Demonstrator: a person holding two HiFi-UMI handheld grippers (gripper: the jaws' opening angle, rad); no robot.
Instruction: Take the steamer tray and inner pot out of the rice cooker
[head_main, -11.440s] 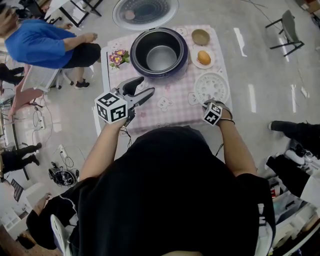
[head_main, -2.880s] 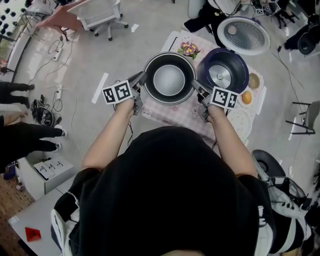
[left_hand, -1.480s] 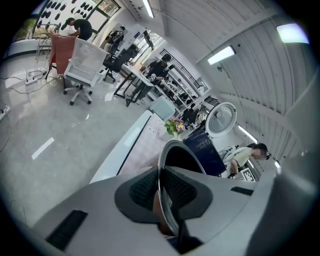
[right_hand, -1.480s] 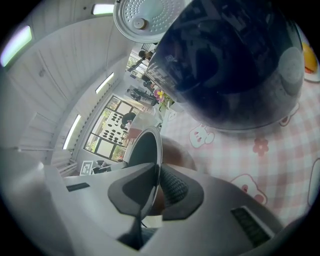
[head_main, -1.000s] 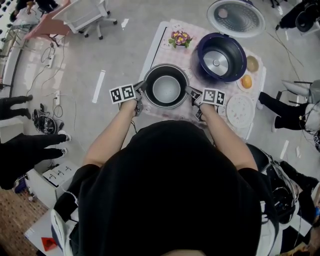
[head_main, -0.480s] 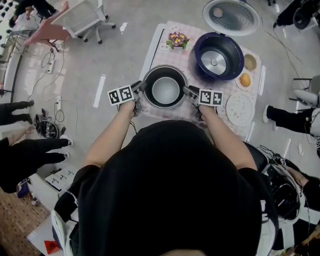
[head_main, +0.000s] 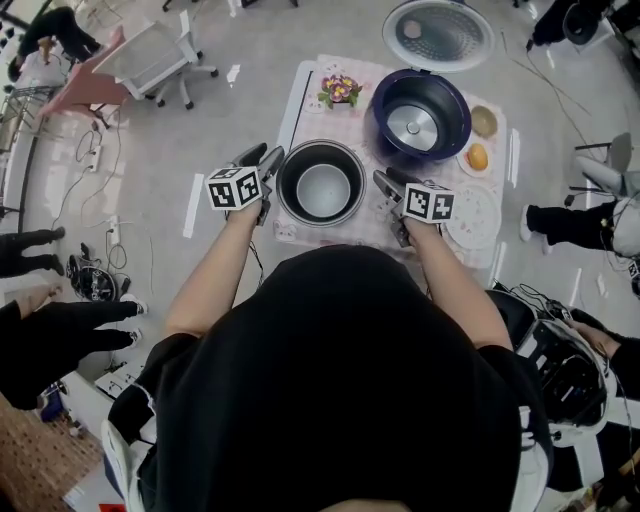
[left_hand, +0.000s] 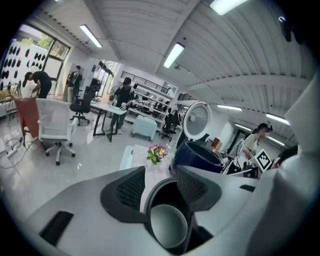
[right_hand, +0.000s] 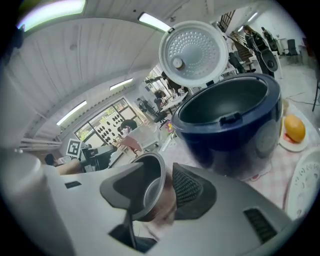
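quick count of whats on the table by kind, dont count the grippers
rice cooker: 1
inner pot: 1
steamer tray: 1
small bowl: 1
plate: 1
orange food: 1
flower pot: 1
total: 7

In the right gripper view, the steamer tray (right_hand: 306, 182) seems half cut off.

Flowers (head_main: 340, 90) are set at the checked table's (head_main: 345, 232) far left. An orange (head_main: 478, 157) is kept on a plate (head_main: 465, 167) at right, a small bowl (head_main: 484, 121) placed just beyond. An office chair (head_main: 160, 60) is parked far left.
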